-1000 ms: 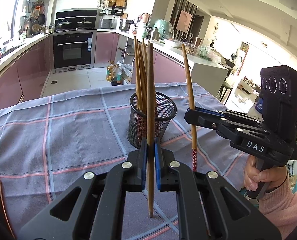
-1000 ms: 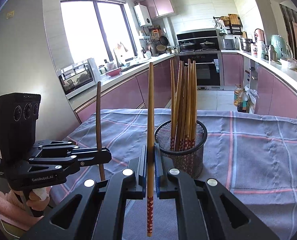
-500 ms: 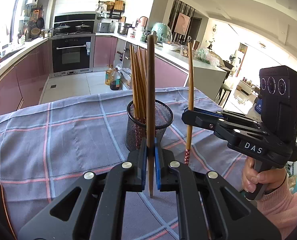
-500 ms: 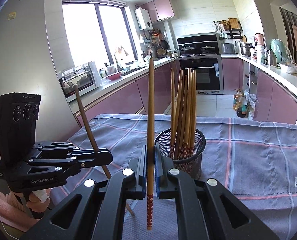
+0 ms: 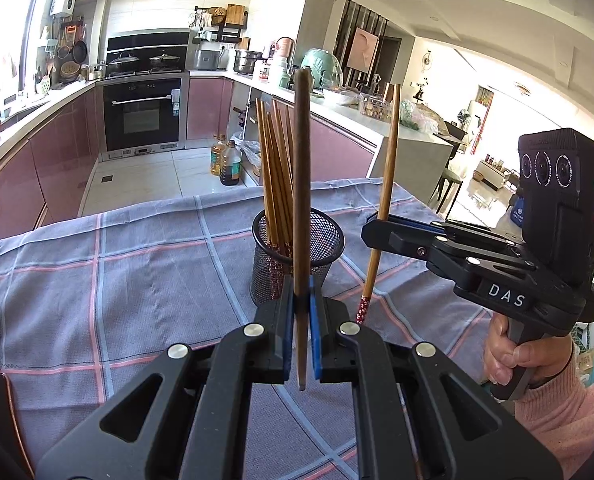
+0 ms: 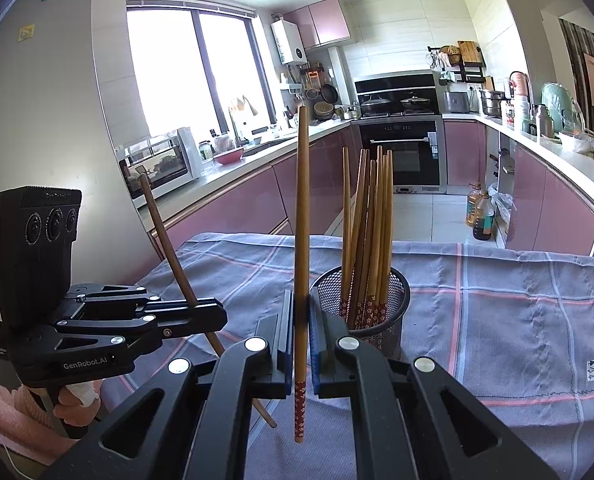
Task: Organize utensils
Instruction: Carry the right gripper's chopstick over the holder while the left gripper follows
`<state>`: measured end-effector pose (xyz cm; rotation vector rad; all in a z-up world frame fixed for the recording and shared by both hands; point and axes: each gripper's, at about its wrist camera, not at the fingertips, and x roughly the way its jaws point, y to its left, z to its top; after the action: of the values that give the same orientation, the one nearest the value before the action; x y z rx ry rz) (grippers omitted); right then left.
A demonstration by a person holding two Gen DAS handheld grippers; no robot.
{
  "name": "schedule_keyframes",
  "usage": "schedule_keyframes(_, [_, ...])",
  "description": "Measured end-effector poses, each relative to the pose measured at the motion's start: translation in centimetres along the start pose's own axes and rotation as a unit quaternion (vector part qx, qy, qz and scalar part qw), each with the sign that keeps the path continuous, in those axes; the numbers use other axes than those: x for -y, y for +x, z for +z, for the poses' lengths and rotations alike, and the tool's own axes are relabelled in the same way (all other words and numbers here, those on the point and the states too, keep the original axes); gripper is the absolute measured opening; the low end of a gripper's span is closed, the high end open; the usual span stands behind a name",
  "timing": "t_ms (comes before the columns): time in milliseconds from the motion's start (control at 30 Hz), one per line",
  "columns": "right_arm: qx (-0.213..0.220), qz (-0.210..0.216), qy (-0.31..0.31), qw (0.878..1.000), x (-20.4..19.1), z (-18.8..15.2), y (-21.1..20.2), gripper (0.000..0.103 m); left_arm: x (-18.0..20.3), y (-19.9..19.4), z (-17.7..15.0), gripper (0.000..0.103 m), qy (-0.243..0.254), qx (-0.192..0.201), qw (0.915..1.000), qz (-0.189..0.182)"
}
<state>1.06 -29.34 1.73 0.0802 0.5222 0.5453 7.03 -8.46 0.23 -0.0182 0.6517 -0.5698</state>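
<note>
Black wire mesh, round and open-topped: a cup (image 5: 297, 256) standing on the checked grey cloth (image 5: 117, 280) with its thin pink lines. Inside, a bundle of brown wooden chopsticks (image 6: 367, 236), upright and fanning slightly, red flower-patterned ends down at the bottom, plain ends up well above the rim.

Clamped between the blue pads of the left gripper (image 5: 301, 340), one chopstick (image 5: 301, 184): dark brown, near vertical in its own view, tilted in the right view, the lower end tapered and plain, hanging free above the cloth just in front of the cup. Fingers pressed together on the stick.

Pinched likewise in the right gripper (image 6: 301, 344), a second chopstick (image 6: 302, 216): lighter brown, upright, with a red band of white flowers on its lower end, clear of the cloth and just left of the cup in that view. Fingers closed tight on it.

Neither held stick inside the cup; both just beside it, well apart from each other.
</note>
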Motion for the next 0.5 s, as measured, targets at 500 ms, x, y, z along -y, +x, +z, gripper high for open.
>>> schedule_keyframes(500, [0.008, -0.001, -0.004, 1.000, 0.02, 0.34, -0.30, 0.006, 0.33, -0.19, 0.70, 0.007, 0.009, 0.002, 1.0000, -0.001])
